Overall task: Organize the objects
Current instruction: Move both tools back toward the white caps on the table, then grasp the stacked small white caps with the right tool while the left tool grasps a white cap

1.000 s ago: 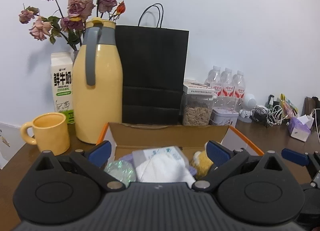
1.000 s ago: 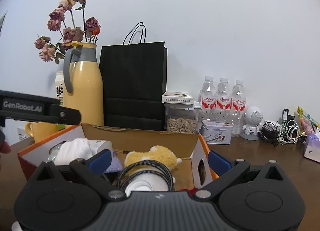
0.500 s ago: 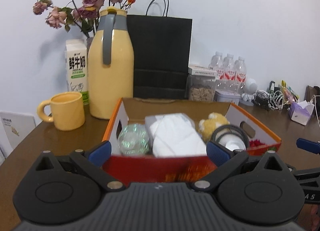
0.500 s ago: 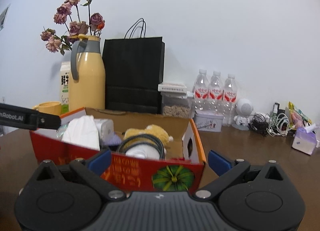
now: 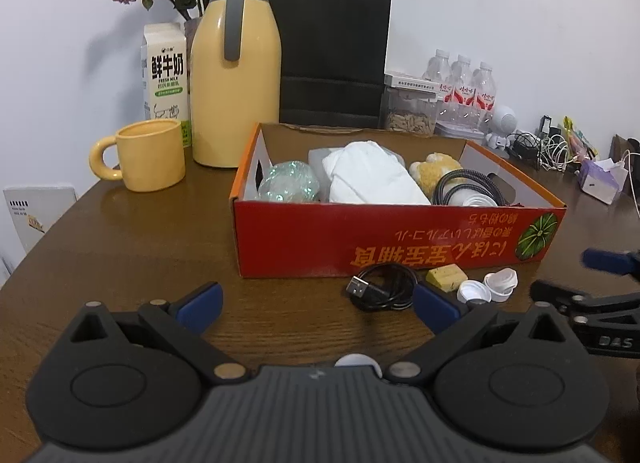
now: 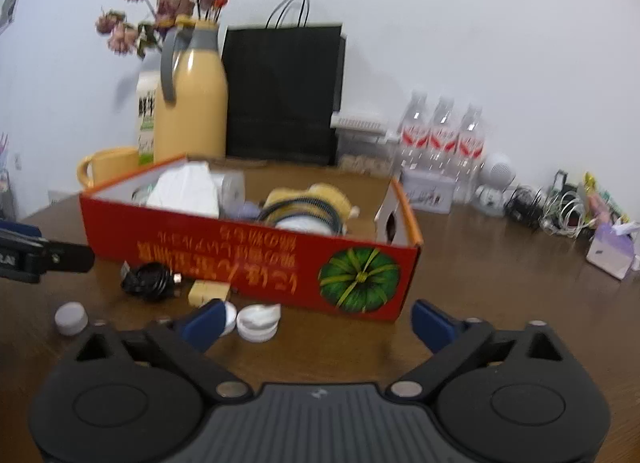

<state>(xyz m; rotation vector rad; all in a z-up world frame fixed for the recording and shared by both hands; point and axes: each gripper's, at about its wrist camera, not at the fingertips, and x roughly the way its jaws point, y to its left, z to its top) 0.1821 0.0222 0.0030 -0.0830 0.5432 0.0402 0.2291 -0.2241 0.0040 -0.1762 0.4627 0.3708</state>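
Observation:
A red cardboard box point(image 5: 400, 237) point(image 6: 248, 259) stands on the brown table and holds a white cloth point(image 5: 372, 177), a glittery ball point(image 5: 289, 183), a yellow plush toy point(image 5: 434, 175) and a coiled grey cable point(image 5: 470, 187). In front of it lie a black USB cable point(image 5: 380, 289) point(image 6: 149, 281), a yellow block point(image 5: 446, 275) point(image 6: 210, 291) and white bottle caps point(image 5: 498, 283) point(image 6: 258, 319). My left gripper point(image 5: 316, 307) is open over bare table, short of the USB cable. My right gripper point(image 6: 316, 321) is open with its jaws closing, nothing between them, its left finger beside the caps.
Behind the box stand a yellow mug point(image 5: 144, 161), a yellow thermos jug point(image 5: 234, 71), a milk carton point(image 5: 166, 77), dried flowers, a black paper bag point(image 5: 332, 51), water bottles point(image 5: 464, 87) and a seed jar. Tangled cables and a tissue pack point(image 5: 600, 179) lie at the right.
Both grippers have drawn back from above the box and sunk toward the table, so the box front and the small items before it now show. The right gripper's jaws have narrowed slightly.

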